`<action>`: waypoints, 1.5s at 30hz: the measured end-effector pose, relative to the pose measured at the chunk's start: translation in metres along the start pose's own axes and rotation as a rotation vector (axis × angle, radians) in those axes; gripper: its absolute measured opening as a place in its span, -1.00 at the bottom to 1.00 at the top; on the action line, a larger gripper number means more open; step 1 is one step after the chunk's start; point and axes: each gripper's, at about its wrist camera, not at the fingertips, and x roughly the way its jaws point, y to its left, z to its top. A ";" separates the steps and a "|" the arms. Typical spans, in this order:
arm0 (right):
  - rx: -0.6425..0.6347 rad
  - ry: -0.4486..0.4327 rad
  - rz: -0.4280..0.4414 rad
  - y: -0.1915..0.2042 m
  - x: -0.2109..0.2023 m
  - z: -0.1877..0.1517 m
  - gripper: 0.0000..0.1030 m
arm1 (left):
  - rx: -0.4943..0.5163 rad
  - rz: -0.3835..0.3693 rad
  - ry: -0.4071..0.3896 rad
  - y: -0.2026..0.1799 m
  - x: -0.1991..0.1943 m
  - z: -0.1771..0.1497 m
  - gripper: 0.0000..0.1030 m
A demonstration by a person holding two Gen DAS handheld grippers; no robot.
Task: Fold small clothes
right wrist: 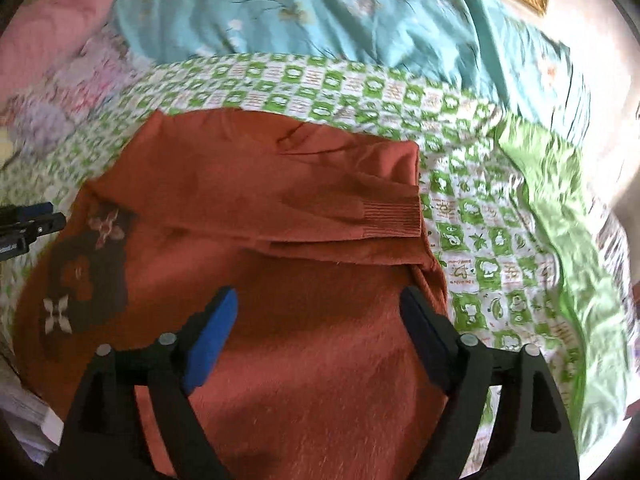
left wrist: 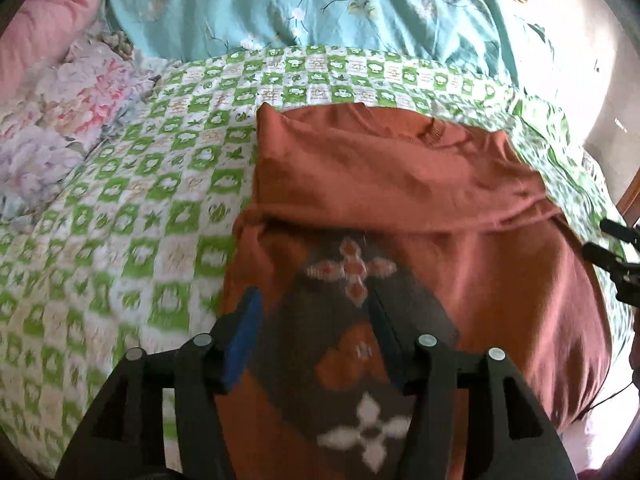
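Rust-orange knit fills both views: a small sweater (left wrist: 400, 184) lies on the green-and-white checked bedsheet (left wrist: 120, 220), and we take it as our landmark.

From the left wrist view, we see the sweater's upper part folded across itself, a sleeve laid over the body as a band just beyond the dark patterned panel (left wrist: 352, 320) with its cross-shaped flowers. Our left gripper (left wrist: 316, 320) hangs above that panel, jaws parted, nothing between the pads; it is released. At the sweater's right edge the tips of our right gripper (left wrist: 612, 252) poke into view. Beyond the sweater lies a turquoise floral quilt (left wrist: 320, 0), and to its left a pink floral pillow (left wrist: 60, 120).

From the right wrist view, the sweater (right wrist: 280, 240) shows the folded sleeve with its ribbed cuff (right wrist: 392, 216) ending near the sweater's right edge. Our right gripper (right wrist: 316, 320) hovers over the plain body below that sleeve, jaws spread wide and empty, not touching the knit. Our left gripper (right wrist: 28, 220) appears just off the sweater's left side.

We judge the sleeves are tucked in and both claws are free, so we stand between folds. The next move, we think, calls for pinching the hem at both near corners together and carrying it up to the neckline, level, without dragging the tucked sleeve loose.
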 end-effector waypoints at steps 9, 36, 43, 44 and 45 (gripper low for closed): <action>-0.070 -0.007 -0.001 0.021 -0.029 -0.032 0.66 | 0.054 0.116 0.003 -0.007 -0.034 -0.049 0.38; 0.338 0.083 0.134 -0.075 -0.068 -0.141 0.67 | -0.148 0.101 0.126 0.072 -0.059 -0.131 0.53; 0.392 0.097 0.207 -0.089 -0.069 -0.166 0.66 | -0.218 -0.033 0.172 0.072 -0.048 -0.154 0.49; 0.387 0.097 0.210 -0.089 -0.069 -0.168 0.64 | -0.213 -0.044 0.173 0.070 -0.046 -0.155 0.49; 0.381 0.098 0.213 -0.089 -0.067 -0.171 0.59 | -0.202 -0.045 0.174 0.067 -0.044 -0.154 0.49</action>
